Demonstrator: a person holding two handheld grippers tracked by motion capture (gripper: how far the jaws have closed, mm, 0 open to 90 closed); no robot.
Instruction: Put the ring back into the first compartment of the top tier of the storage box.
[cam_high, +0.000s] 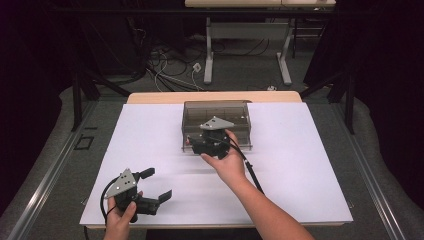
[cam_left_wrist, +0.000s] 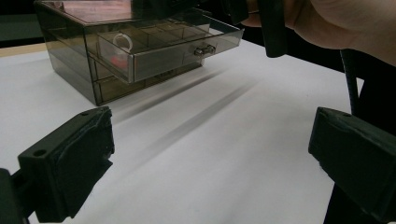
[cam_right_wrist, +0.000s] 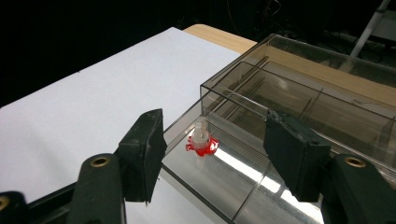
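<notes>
A smoky clear drawer box (cam_high: 216, 112) stands mid-table, its top drawer (cam_left_wrist: 177, 51) pulled out, with a small metal knob (cam_left_wrist: 204, 49) on its front. A small white ring on a red base (cam_right_wrist: 201, 141) lies in the drawer's front left compartment, and shows as a ring on red (cam_left_wrist: 122, 44) in the left gripper view. My right gripper (cam_right_wrist: 217, 136) hovers open just above it, one jaw on either side, not touching. In the high view the right gripper (cam_high: 209, 144) sits over the drawer. My left gripper (cam_high: 157, 185) rests open and empty at the near left, aimed at the box.
A white sheet (cam_high: 300, 165) covers the table, with a wooden edge (cam_high: 215, 96) behind the box. The right gripper's cable (cam_high: 252, 172) trails along the forearm. Loose cables (cam_high: 170, 70) and a desk's legs (cam_high: 208, 55) lie on the floor beyond.
</notes>
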